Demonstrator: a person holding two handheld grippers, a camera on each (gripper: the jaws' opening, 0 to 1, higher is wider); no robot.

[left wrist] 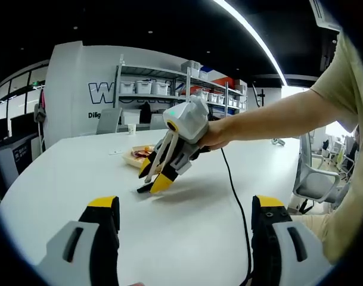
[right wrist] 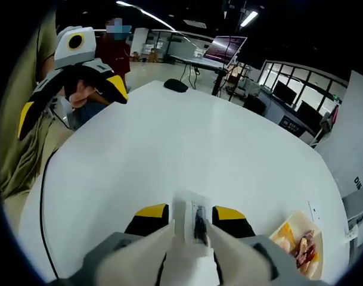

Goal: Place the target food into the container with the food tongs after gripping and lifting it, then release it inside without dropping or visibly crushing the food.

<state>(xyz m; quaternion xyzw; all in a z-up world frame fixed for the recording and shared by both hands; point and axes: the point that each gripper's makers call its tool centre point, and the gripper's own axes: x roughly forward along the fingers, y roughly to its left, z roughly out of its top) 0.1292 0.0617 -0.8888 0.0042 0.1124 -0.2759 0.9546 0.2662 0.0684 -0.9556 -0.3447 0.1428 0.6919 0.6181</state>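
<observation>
The person stands at a big white round table [left wrist: 241, 173]. The left gripper [left wrist: 184, 223], grey with yellow tips, has its jaws far apart with nothing between them; it hangs above the table. The right gripper [right wrist: 190, 219] is squeezed tight on the pale plastic food tongs [right wrist: 195, 223], which point down at the table top. In the left gripper view the person's hand [left wrist: 214, 136] holds this gripper. The food, red and orange pieces [right wrist: 301, 247], lies in a flat tan tray [right wrist: 317, 261] on the table, close to the tongs. A black cable [left wrist: 238, 196] runs over the table.
</observation>
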